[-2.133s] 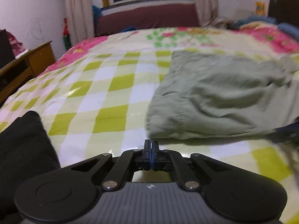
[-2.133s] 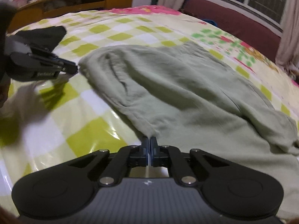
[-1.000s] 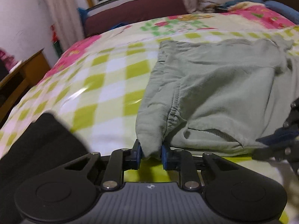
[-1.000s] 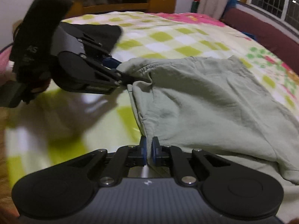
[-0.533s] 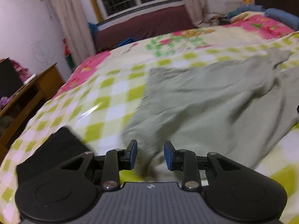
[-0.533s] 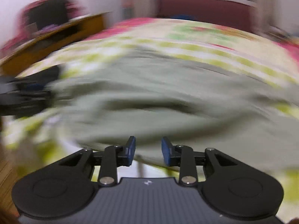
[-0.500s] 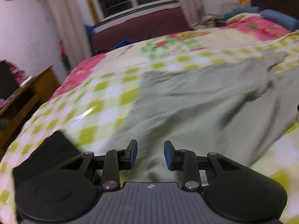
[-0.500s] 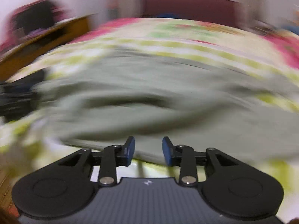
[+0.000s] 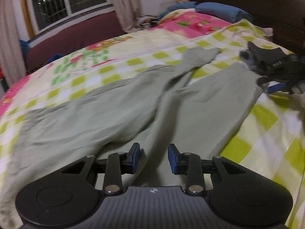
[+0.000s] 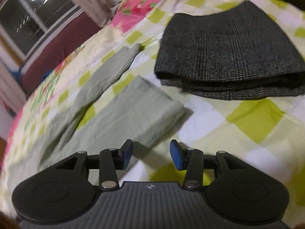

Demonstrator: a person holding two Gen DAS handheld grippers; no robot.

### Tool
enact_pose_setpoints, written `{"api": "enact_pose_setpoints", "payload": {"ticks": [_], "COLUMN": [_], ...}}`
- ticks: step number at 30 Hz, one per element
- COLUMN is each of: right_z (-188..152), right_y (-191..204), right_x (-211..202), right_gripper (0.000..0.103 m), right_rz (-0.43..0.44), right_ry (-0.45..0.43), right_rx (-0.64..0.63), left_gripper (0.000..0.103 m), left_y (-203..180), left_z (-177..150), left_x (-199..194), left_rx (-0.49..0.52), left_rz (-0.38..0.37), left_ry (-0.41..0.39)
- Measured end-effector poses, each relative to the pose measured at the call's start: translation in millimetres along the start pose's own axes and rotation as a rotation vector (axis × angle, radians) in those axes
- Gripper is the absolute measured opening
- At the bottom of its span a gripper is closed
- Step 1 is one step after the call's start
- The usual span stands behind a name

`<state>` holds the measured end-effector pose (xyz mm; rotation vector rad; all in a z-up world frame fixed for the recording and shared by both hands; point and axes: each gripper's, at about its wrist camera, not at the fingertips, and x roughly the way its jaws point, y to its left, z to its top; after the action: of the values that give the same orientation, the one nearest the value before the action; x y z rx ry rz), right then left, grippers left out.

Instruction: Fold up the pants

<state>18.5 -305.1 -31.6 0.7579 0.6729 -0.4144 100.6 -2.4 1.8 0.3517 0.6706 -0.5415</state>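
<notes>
Pants (image 9: 133, 103) are spread lengthwise ahead of the left gripper (image 9: 154, 158) – a leg end is nearest the right gripper (image 10: 151, 153); both jaws are just opened, empty.

Pale sage-green cloth pants (image 9: 118, 112) are lying matt and softly creased, looking like thin woven cotton. Under them a yellow-green and white checked bed cover (image 10: 253, 122) is showing a slick, plastic-like sheen, catching the light in glossy patches. A folded charcoal garment (image 10: 228, 57) is showing a coarse, finely checked weave, thick and dull. The left claw (image 9: 153, 158) and right claw (image 10: 151, 154) are looking like matt black plastic with ribbed grey bodies, small shiny metal pivots, and smooth blue pads (image 10: 176, 157). Beige cloth curtains (image 9: 124, 5) are hanging matt.
</notes>
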Motion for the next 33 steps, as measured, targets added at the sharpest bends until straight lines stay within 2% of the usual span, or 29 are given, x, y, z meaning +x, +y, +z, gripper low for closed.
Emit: {"api": "enact_pose_setpoints", "payload": {"ticks": [2,3,4,5,8,12,15,17,18,20,22,24,28,33], "right_z": [5.1,9.4,12.3,14.3,16.5,18.5,17.8,14.5,13.1,10.7,9.9,9.4,3.7,-4.4], "right_y": [-2.2,0.9,-1.6,-6.4,-20.1,-36.3,-50.9,-58.2,-61.5,-62.2,-59.0,-47.5,3.2,113.3], "right_x": [7.3,11.0,11.9,12.6,-0.6,-45.1,-59.2,-56.4,-55.3,-60.1,-75.0,-84.8,-81.2,-12.5], "right_gripper": [0.043,0.029,0.008,0.003,0.003,0.003,0.003,0.004,0.009,0.009,0.009,0.01,0.011,0.022], "right_rz": [0.018,0.02,0.015,0.022,0.077,0.09,0.0,-0.082,-0.115,-0.16,-0.204,-0.247,-0.177,0.055], "right_ry": [-0.002,-0.003,0.001,0.011,0.01,-0.063,-0.084,-0.053,-0.033,-0.035,-0.081,-0.128,-0.12,0.011], "right_rx": [0.039,0.049,0.058,0.075,0.107,0.053,0.012,-0.014,-0.018,-0.04,-0.087,-0.145,-0.356,-0.657], "left_gripper": [0.047,0.047,0.047,0.047,0.047,0.05,0.053,0.054,0.054,0.054,0.055,0.056,0.058,0.061], "left_y": [-16.1,-23.4,-30.1,-36.2,-50.9,-67.6,-75.4,-78.8,-79.1,-72.4,-58.3,-36.8,25.7,109.7], "left_z": [7.1,10.5,12.5,15.1,22.2,27.6,23.0,16.0,12.8,9.9,8.4,5.9,2.4,2.5], "left_x": [11.3,16.2,18.9,22.0,25.5,20.0,28.5,36.3,34.4,23.3,8.2,-6.0,-22.9,-11.1], "left_rx": [0.007,0.013,0.019,0.025,0.04,0.059,0.074,0.078,0.08,0.078,0.08,0.086,0.055,0.044], "left_rz": [-0.022,-0.032,-0.041,-0.05,-0.07,-0.102,-0.124,-0.132,-0.129,-0.131,-0.125,-0.082,0.031,0.202], "left_ry": [0.005,0.008,0.01,0.013,0.014,-0.02,0.029,0.074,0.072,0.056,0.027,0.004,-0.026,-0.018]}}
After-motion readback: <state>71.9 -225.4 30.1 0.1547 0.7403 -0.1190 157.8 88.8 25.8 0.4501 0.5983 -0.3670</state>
